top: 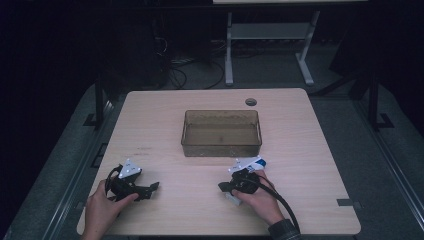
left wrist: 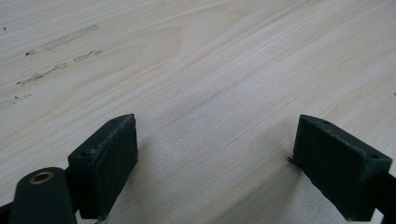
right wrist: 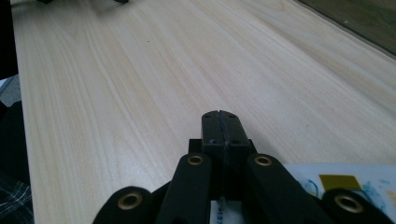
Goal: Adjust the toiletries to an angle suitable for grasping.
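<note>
Your left gripper (top: 150,189) rests on the tabletop (top: 165,130) with jaws spread and empty, likely ready to grasp. Your right gripper (top: 223,187) is clenched on nothing, lying over a white-and-blue pack (top: 252,163). The bin (top: 221,147) sits empty mid-table, within reach of both.

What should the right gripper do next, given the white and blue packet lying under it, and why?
Probably open its fingers: the right gripper is shut on nothing, resting over the white and blue packet beside the empty bin. The left gripper is already open.
</note>
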`<action>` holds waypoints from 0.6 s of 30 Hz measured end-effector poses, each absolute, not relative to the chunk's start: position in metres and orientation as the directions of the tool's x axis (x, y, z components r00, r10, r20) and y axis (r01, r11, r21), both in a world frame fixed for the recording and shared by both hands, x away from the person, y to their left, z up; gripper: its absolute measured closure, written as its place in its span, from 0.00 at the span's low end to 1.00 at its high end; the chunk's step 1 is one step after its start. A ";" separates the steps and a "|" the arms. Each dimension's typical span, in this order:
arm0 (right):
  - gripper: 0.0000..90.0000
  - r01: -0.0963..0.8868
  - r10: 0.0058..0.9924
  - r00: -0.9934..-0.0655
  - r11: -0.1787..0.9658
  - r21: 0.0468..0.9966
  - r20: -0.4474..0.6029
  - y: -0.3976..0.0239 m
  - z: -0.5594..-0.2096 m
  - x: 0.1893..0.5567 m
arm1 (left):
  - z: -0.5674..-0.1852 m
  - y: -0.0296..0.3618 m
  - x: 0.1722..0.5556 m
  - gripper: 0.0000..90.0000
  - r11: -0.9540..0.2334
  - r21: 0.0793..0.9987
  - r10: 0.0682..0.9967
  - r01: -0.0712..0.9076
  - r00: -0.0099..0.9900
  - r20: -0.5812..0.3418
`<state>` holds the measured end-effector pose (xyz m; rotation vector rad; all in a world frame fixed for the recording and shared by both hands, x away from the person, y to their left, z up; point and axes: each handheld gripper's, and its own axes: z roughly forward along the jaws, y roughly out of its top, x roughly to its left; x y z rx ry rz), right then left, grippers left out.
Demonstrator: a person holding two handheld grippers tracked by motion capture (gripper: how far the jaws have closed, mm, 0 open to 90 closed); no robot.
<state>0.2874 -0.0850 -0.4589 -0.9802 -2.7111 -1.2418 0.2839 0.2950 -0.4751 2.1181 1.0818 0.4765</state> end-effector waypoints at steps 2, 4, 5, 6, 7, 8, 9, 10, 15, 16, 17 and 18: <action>1.00 0.542 0.539 -0.804 0.490 0.683 0.252 -0.086 -0.459 0.286 | -0.475 0.295 0.284 0.14 -0.405 0.727 0.812 0.554 0.583 0.008; 1.00 0.545 0.540 -0.802 0.490 0.680 0.253 -0.088 -0.459 0.283 | -0.475 0.295 0.284 0.14 -0.405 0.727 0.812 0.554 0.583 0.008; 1.00 0.541 0.538 -0.805 0.492 0.682 0.250 -0.089 -0.459 0.283 | -0.475 0.295 0.284 0.14 -0.405 0.727 0.812 0.555 0.583 0.008; 1.00 0.545 0.540 -0.803 0.493 0.678 0.253 -0.089 -0.459 0.281 | -0.475 0.295 0.284 0.14 -0.405 0.727 0.812 0.554 0.583 0.008; 1.00 0.545 0.540 -0.803 0.493 0.678 0.252 -0.090 -0.459 0.281 | -0.475 0.295 0.284 0.14 -0.406 0.727 0.812 0.555 0.583 0.008; 1.00 0.544 0.540 -0.803 0.494 0.678 0.251 -0.090 -0.459 0.279 | -0.475 0.295 0.284 0.14 -0.405 0.727 0.812 0.554 0.583 0.008; 1.00 0.542 0.540 -0.804 0.496 0.678 0.248 -0.090 -0.459 0.279 | -0.475 0.295 0.284 0.14 -0.405 0.727 0.812 0.555 0.583 0.008; 1.00 0.542 0.540 -0.804 0.497 0.678 0.248 -0.090 -0.459 0.278 | -0.475 0.295 0.284 0.14 -0.405 0.727 0.812 0.554 0.583 0.008; 1.00 0.545 0.544 -0.802 0.497 0.675 0.247 -0.093 -0.459 0.275 | -0.475 0.295 0.284 0.14 -0.406 0.727 0.812 0.554 0.583 0.008; 1.00 0.542 0.543 -0.803 0.498 0.677 0.243 -0.093 -0.460 0.274 | -0.475 0.295 0.284 0.14 -0.405 0.727 0.812 0.554 0.583 0.008; 1.00 0.546 0.547 -0.801 0.496 0.675 0.245 -0.094 -0.459 0.273 | -0.475 0.295 0.284 0.14 -0.405 0.727 0.812 0.554 0.583 0.008; 1.00 0.545 0.547 -0.801 0.496 0.675 0.245 -0.095 -0.459 0.272 | -0.475 0.295 0.284 0.14 -0.405 0.727 0.812 0.555 0.583 0.008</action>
